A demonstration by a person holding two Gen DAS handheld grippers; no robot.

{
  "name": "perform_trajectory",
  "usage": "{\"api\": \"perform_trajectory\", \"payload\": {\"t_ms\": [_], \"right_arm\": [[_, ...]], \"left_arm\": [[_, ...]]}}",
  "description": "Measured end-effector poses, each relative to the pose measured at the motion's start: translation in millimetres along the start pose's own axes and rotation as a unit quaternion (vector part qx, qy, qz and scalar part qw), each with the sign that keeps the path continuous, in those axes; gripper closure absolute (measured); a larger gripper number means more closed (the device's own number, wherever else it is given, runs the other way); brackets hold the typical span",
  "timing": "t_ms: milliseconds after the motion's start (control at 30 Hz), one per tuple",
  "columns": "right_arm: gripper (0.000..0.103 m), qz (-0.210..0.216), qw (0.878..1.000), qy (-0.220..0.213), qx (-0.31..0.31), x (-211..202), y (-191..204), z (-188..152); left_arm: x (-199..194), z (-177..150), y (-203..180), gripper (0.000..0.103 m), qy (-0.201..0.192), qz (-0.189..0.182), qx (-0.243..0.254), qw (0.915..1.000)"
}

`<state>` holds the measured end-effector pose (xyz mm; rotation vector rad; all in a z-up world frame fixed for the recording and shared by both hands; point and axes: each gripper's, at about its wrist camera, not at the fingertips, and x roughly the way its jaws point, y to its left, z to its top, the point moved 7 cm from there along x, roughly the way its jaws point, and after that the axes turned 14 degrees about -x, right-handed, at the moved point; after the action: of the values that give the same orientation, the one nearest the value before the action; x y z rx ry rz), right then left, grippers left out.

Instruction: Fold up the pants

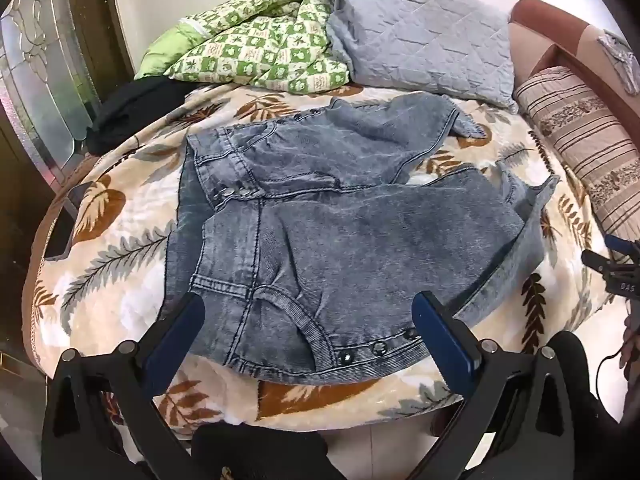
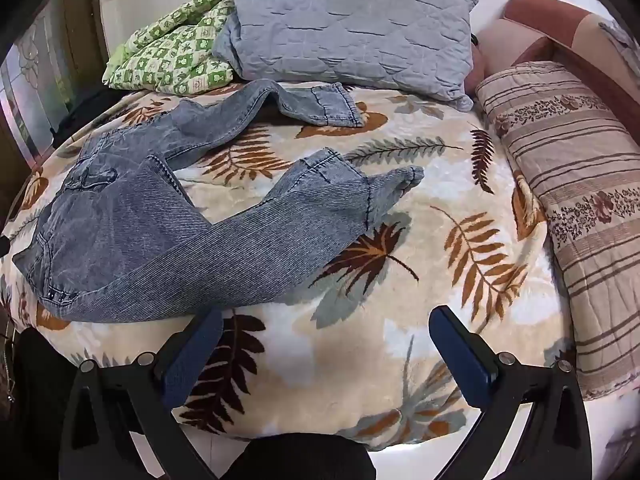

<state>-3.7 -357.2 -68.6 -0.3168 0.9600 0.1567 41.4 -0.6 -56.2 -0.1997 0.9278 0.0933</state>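
A: The leaf-print blanket (image 2: 400, 240) carries the jeans (image 2: 132, 236), lying loose toward nine o'clock in the right view.

B: The left view alone shows their waistband snaps (image 1: 376, 348), between the spread left gripper (image 1: 308, 308).

A: The right gripper (image 2: 326, 320) is spread too, over bare blanket; its left fingertip perhaps overlaps denim.

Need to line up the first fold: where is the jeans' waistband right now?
In the left wrist view, the jeans' waistband lies at centre-left on the leaf-print blanket, ahead of the open left gripper.
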Motion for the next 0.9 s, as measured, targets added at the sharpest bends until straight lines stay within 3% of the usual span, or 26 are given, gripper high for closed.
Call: {"api": "perform_trajectory", "payload": {"t_ms": [100, 433, 900], "right_arm": [[0.0, 0.016, 1.0, 0.001, 0.009, 0.3, 3.3, 1.3], [0.0, 0.013, 1.0, -0.001, 0.006, -0.4, -14.3, -2.7], [0.0, 0.003, 1.0, 0.002, -0.002, -0.7, -10.7, -2.2]], "left_arm": [[-2.0, -2.3, -0.5, 0.0, 0.006, -0.004, 0.005, 1.0], [8.8, -13.9, 14.8, 0.0, 0.017, 0.03, 0.004, 0.9994], [14.0, -20.3, 35.3, 0.0, 0.035, 0.037, -0.019, 0.9985]]}}
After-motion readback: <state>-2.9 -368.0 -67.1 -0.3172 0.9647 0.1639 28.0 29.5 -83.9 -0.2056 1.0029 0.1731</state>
